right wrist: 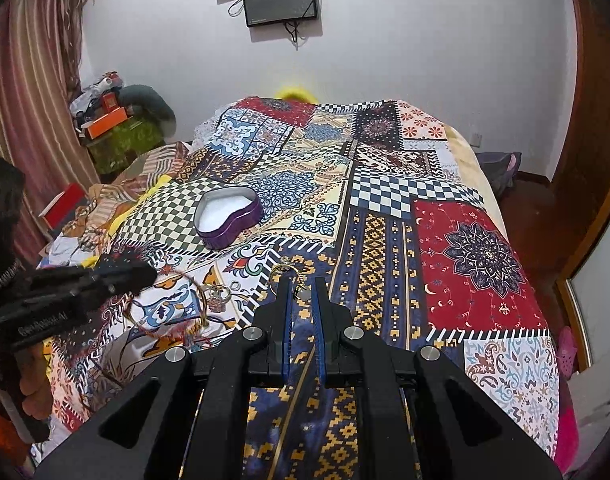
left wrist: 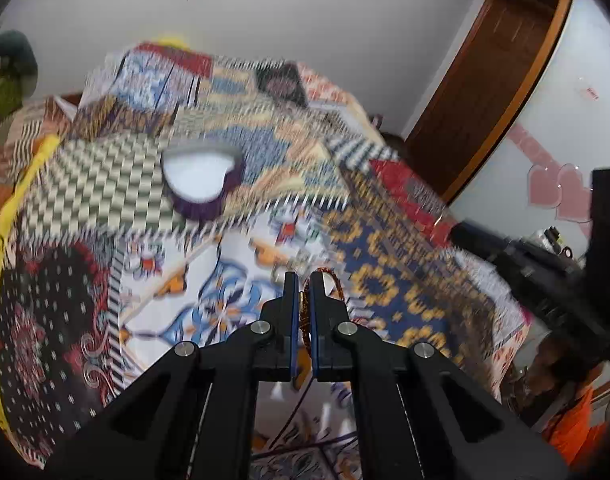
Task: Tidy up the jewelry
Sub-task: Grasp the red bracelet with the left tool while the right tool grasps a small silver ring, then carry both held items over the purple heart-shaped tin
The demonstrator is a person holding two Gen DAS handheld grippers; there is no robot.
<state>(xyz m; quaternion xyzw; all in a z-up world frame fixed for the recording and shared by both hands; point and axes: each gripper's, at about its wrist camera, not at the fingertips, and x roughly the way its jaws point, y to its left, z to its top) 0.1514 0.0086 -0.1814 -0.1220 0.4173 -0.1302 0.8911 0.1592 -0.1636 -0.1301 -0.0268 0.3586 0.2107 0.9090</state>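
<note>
My left tongs [left wrist: 304, 280] pinch a red-gold bracelet [left wrist: 337, 280] and my right tongs [right wrist: 303, 285] pinch a gold chain [right wrist: 283, 270], both near the heart box [right wrist: 228, 216] on the bed [right wrist: 481, 256], ready to drop in.

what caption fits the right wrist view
Right claw shut on a gold chain above the patchwork bedspread, heart-shaped tin open beyond.

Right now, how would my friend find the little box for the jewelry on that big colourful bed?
Start at the big patchwork bedspread that covers the bed, then look at its green-and-cream checkerboard patch on the left. At that patch's right edge sits a heart-shaped purple tin with a white inside, open with no lid. It is the only box standing on the bedspread, while the jewelry lies flat nearer the grippers.
</note>
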